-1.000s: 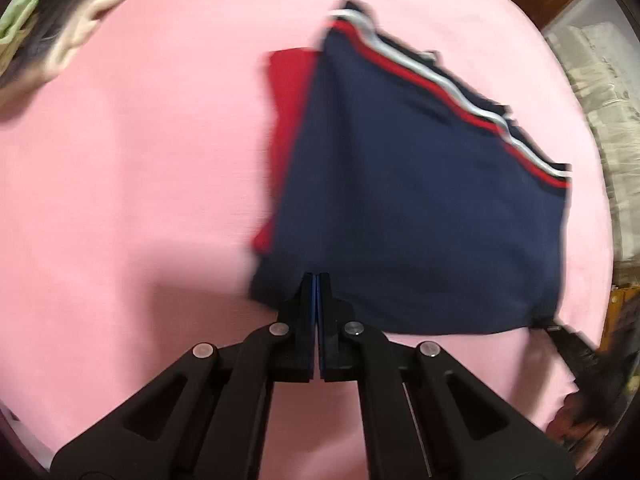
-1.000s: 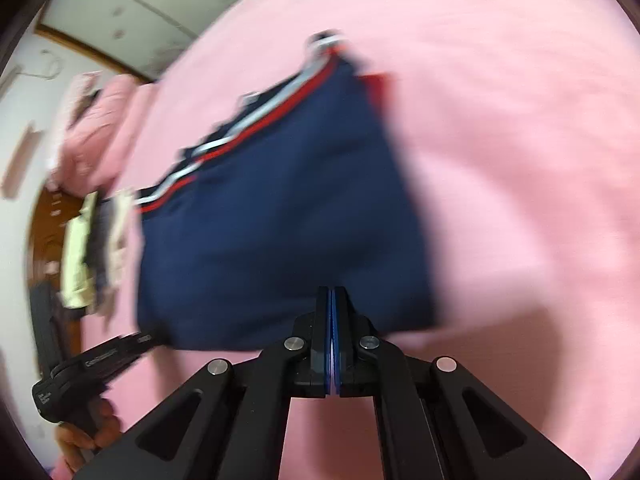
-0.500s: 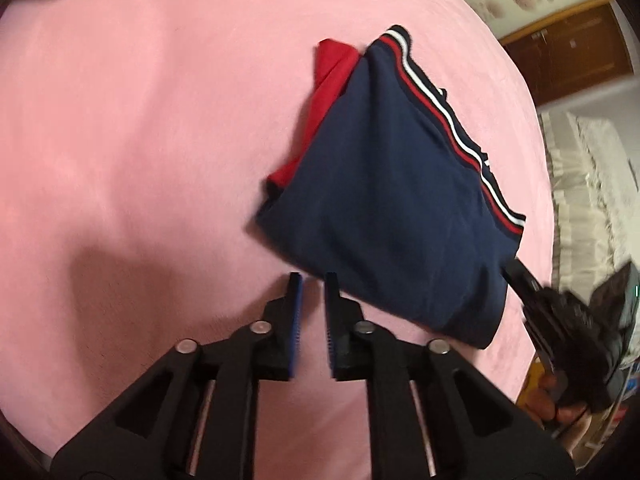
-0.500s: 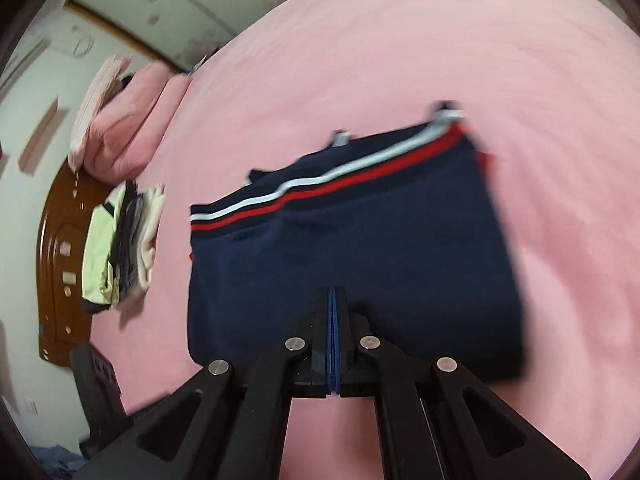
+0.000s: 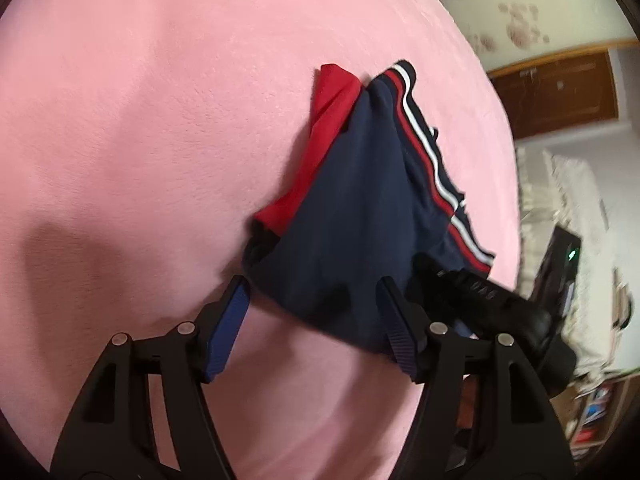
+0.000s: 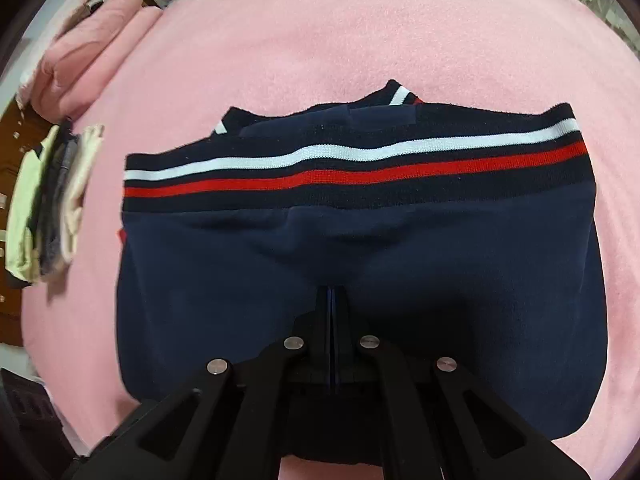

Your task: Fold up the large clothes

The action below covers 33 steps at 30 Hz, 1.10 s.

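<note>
A folded navy garment with a red and white striped band and a red part at its left lies on the pink bed. My left gripper is open, its jaws on either side of the garment's near edge, holding nothing. My right gripper also shows in the left wrist view, at the garment's right corner. In the right wrist view the garment fills the middle, band at the far side. My right gripper is shut, with its tips over the navy cloth; whether cloth is pinched between them is hidden.
A stack of folded clothes lies at the bed's left edge, with pink pillows behind it. A wooden door and a white frilled cover stand beyond the bed's right edge.
My left gripper let go of the garment's corner and opened wide. The garment came down onto the bed. My right gripper stayed shut and moved in over the cloth.
</note>
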### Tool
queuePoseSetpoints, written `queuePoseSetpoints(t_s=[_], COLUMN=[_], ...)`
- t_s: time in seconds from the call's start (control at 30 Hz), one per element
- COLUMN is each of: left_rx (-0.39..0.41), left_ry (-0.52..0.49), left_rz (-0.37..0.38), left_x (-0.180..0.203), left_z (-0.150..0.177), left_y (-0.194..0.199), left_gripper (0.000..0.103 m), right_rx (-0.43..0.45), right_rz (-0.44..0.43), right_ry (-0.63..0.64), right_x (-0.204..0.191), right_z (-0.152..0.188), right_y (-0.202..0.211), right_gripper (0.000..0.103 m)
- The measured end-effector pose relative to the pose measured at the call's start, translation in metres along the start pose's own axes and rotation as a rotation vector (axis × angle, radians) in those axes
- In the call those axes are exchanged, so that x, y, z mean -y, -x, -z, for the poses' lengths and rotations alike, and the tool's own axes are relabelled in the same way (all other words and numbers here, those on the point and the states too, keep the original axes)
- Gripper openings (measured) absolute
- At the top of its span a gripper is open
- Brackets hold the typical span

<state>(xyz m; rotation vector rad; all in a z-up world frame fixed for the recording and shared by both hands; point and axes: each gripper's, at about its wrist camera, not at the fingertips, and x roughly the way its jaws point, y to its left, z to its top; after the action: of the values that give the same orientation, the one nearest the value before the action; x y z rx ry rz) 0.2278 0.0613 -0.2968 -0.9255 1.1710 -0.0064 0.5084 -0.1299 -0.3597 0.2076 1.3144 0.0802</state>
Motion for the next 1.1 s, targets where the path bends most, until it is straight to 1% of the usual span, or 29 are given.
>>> queuePoseSetpoints(t_s=[0.13, 0.23, 0.4, 0.53, 0.57, 0.6, 0.63, 0.67, 0.73, 0.8, 0.83, 0.9, 0.93, 1.0, 1.1], left_rx=[0.021, 0.039, 0.081, 0.125, 0.137, 0.158, 0.173, 0.207, 0.238, 0.273, 0.288, 0.325, 0.332, 0.347, 0.361], left_ry=[0.077, 0.11, 0.137, 0.121, 0.114, 0.098, 0.081, 0.039, -0.014, -0.071, -0.107, -0.189, -0.208, -0.244, -0.294], left_rz=[0.064, 0.087, 0.089, 0.07, 0.06, 0.034, 0.006, -0.055, -0.091, -0.124, -0.138, -0.166, -0.169, -0.178, -0.192], left_x=[-0.004, -0.006, -0.006, -0.001, 0.001, 0.004, 0.006, 0.014, 0.024, 0.039, 0.047, 0.064, 0.068, 0.078, 0.09], left_z=[-0.01, -0.017, -0.023, -0.023, -0.023, -0.022, -0.021, -0.019, -0.015, -0.01, -0.007, -0.001, 0.0, 0.002, 0.006], left_y=[-0.009, -0.018, -0.022, -0.024, -0.024, -0.022, -0.02, -0.017, -0.012, -0.005, -0.002, 0.003, 0.006, 0.009, 0.012], left_gripper=[0.063, 0.063, 0.063, 0.063, 0.058, 0.053, 0.039, 0.029, 0.023, 0.02, 0.019, 0.018, 0.018, 0.018, 0.017], right_rx=[0.021, 0.01, 0.008, 0.005, 0.005, 0.005, 0.006, 0.006, 0.006, 0.005, 0.004, 0.003, 0.003, 0.005, 0.004], right_rz=[0.034, 0.014, -0.031, -0.05, -0.052, -0.056, -0.06, -0.063, -0.073, -0.081, -0.085, -0.095, -0.1, -0.111, -0.138], right_ry=[0.011, -0.024, -0.054, -0.056, -0.057, -0.058, -0.059, -0.061, -0.065, -0.067, -0.069, -0.073, -0.075, -0.081, -0.093], right_x=[-0.008, -0.006, -0.001, -0.004, -0.003, -0.004, -0.004, -0.004, -0.002, -0.002, 0.001, 0.005, 0.025, 0.032, 0.037], right_z=[-0.011, -0.019, -0.025, -0.033, -0.033, -0.034, -0.035, -0.036, -0.037, -0.04, -0.045, -0.048, -0.044, -0.034, -0.035], right_y=[-0.011, -0.018, -0.025, -0.032, -0.033, -0.035, -0.037, -0.037, -0.039, -0.042, -0.058, -0.061, -0.052, -0.048, -0.054], right_gripper=[0.0, 0.0, 0.0, 0.0, 0.0, 0.0, 0.0, 0.0, 0.0, 0.0, 0.0, 0.0, 0.0, 0.0, 0.0])
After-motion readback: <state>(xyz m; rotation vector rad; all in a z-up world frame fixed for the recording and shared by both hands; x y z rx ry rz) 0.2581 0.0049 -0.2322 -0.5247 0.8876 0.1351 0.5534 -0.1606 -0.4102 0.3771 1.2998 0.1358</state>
